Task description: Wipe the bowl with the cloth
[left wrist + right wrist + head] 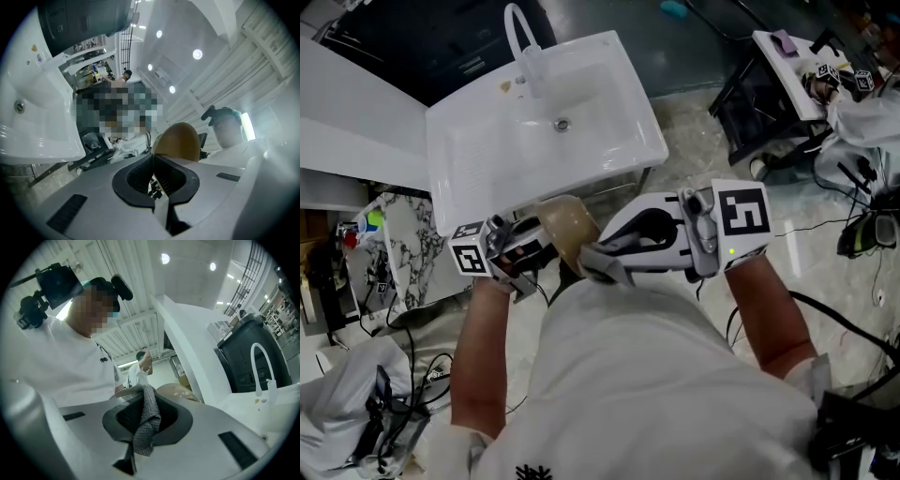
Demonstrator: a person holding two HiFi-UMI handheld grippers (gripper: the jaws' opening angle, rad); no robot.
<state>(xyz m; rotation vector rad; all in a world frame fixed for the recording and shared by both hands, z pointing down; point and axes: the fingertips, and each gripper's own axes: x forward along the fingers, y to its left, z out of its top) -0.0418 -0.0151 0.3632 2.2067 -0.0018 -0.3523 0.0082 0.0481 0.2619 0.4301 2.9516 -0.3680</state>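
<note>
Bowl (pixel 567 227) tipped up on edge

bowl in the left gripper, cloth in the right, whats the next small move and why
Probably nudge the right gripper a little toward the bowl and press the cloth onto its surface. The left gripper has its jaws shut on the bowl's rim, the right's are shut on the cloth, and the cloth sits right beside the bowl; contact isn't clear.

Smooth bowl (pixel 569 225) with a soft sheen, rough woven cloth (pixel 146 420), glossy white sink (pixel 609 94), matt pale plastic left tool (pixel 152 159) and right tool (pixel 140 395), polished marbled floor (pixel 694 141)
</note>
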